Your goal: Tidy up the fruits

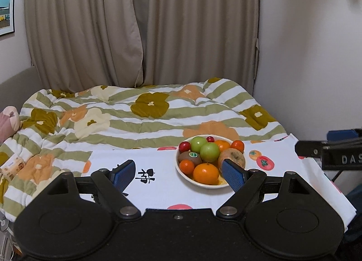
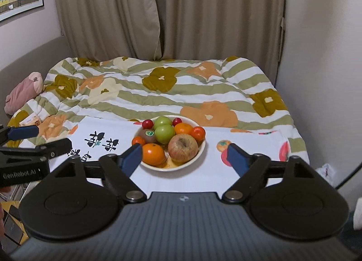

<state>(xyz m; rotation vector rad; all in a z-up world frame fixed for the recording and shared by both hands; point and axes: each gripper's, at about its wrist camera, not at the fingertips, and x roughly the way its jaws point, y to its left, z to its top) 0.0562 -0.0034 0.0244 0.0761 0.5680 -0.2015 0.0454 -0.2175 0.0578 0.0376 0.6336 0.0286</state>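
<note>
2 grippers are in view, each with its blue-padded fingers spread wide and holding nothing. The left gripper (image 1: 178, 174) hangs above the white printed cloth (image 1: 158, 188); its left finger (image 1: 124, 174) stands over bare cloth beside black printed characters, and its right finger (image 1: 233, 176) overlaps the near right rim of the bowl (image 1: 181, 171) in this view; contact cannot be confirmed. The right gripper (image 2: 184, 158) brackets the bowl (image 2: 201, 150) from the near side, with its left finger (image 2: 132, 157) close to the bowl's near left rim and its right finger (image 2: 236, 159) well clear over the cloth (image 2: 192, 179) to the right.

The bowl sits on the cloth, which is spread over the foot of a bed with a striped, flowered quilt (image 1: 144, 116). It carries 2 green fruits (image 1: 209, 151), a kiwi with a sticker (image 1: 189, 157), a large orange (image 1: 206, 173), smaller orange fruits, 2 small red fruits and a brownish apple (image 2: 182, 148) at the near right.

Open cloth lies left and right of the bowl. The cloth's right edge falls off beside the wall. Beige curtains (image 1: 135, 25) close the far side. A pink soft toy (image 2: 23, 94) lies at the quilt's far left, well apart. Each gripper shows at the edge of the other's view.
</note>
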